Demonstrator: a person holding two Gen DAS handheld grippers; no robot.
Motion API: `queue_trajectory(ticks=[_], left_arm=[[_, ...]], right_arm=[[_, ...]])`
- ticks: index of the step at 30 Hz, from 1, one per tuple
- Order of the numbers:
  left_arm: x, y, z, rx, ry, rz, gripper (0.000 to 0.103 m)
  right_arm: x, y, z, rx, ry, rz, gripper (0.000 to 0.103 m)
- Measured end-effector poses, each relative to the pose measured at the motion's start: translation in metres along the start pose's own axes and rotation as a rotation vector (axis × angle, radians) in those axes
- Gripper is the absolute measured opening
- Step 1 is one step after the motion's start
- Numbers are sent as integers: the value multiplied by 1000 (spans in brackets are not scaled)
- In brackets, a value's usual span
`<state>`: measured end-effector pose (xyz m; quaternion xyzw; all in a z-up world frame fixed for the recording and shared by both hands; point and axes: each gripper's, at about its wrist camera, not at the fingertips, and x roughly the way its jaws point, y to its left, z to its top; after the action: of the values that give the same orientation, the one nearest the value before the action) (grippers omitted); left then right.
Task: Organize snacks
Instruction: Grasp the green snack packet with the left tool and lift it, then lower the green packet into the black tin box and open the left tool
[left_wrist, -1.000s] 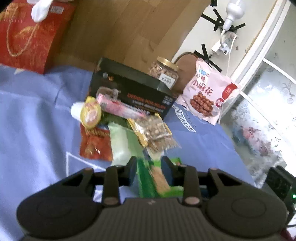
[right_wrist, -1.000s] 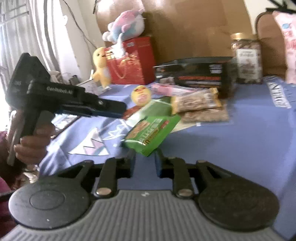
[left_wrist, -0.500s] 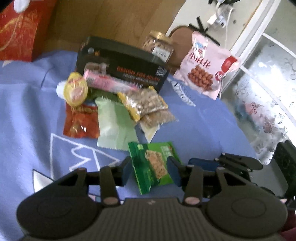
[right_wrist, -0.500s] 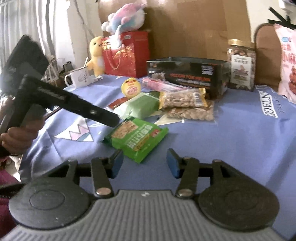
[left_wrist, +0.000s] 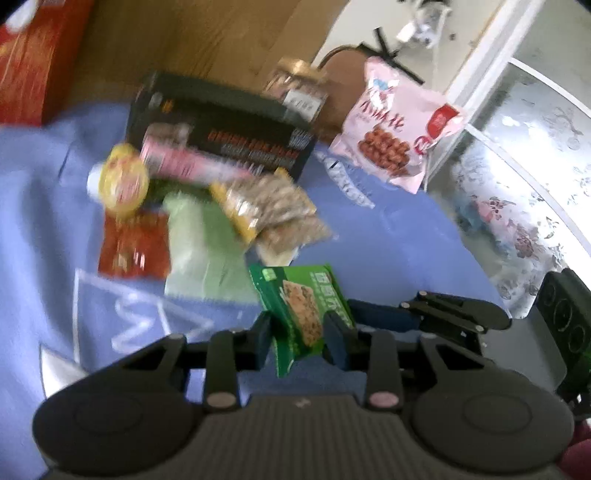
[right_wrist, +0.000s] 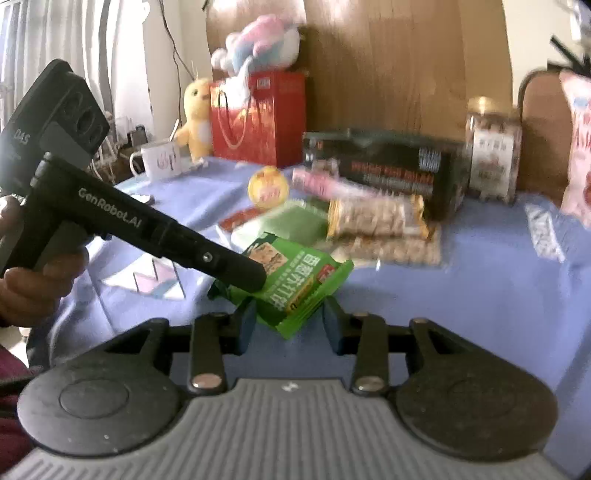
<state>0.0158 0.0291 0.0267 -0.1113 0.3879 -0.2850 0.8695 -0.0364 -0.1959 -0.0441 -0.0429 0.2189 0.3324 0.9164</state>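
A green snack packet (left_wrist: 295, 306) sits tilted between the fingers of my left gripper (left_wrist: 299, 334), whose jaws are closing with the pads against its sides. In the right wrist view the same green packet (right_wrist: 295, 277) hangs from the left gripper's tip (right_wrist: 243, 273), just above the blue cloth (right_wrist: 480, 295). Its lower corner lies between the fingers of my right gripper (right_wrist: 289, 325). Those jaws are closing too, with small gaps left on both sides. The other snacks lie heaped before a black box (left_wrist: 221, 136).
Behind the packet lie a pale green packet (left_wrist: 199, 251), a red packet (left_wrist: 135, 247), nut packets (left_wrist: 269, 203), a yellow round snack (left_wrist: 123, 182) and a pink bar (left_wrist: 184, 162). A nut jar (left_wrist: 299, 92), pink bag (left_wrist: 391, 136), red gift bag (right_wrist: 258, 118) and mug (right_wrist: 159, 160) stand further back.
A second ago the left gripper held the packet up. Half a second ago it lay flat between open jaws. Now the left pads are on it again, and the right jaws have narrowed.
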Motion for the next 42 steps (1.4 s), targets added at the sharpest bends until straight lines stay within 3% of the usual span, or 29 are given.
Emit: queue_trajectory(ticks=[5, 9, 16, 21, 23, 25, 28, 32, 35, 38, 42], left_arm=[[-9, -14, 53, 112, -97, 31, 31], [9, -5, 111, 110, -154, 65, 31], [60, 35, 169, 9, -153, 98, 30], [72, 45, 166, 6, -139, 153, 32], [53, 47, 158, 12, -190, 151, 36], [34, 50, 149, 11, -233, 170, 38], [22, 60, 134, -12, -219, 202, 38], [35, 68, 121, -37, -154, 255, 38], [47, 74, 119, -61, -138, 301, 41], [58, 84, 116, -116, -88, 285, 39], [56, 78, 107, -84, -85, 284, 39]], right_arm=[[0, -15, 40, -27, -111, -41, 42], [24, -43, 83, -46, -195, -87, 42], [89, -94, 125, 53, -154, -119, 44], [95, -95, 121, 39, -189, -153, 47], [79, -97, 116, 63, -234, -155, 47], [58, -104, 105, 144, -265, -99, 47], [45, -113, 81, 248, -206, -8, 46], [55, -117, 62, 302, -120, -55, 44], [65, -124, 58, 374, -95, -12, 43], [72, -123, 54, 392, -31, -6, 26], [60, -97, 48, 340, 71, 150, 16]])
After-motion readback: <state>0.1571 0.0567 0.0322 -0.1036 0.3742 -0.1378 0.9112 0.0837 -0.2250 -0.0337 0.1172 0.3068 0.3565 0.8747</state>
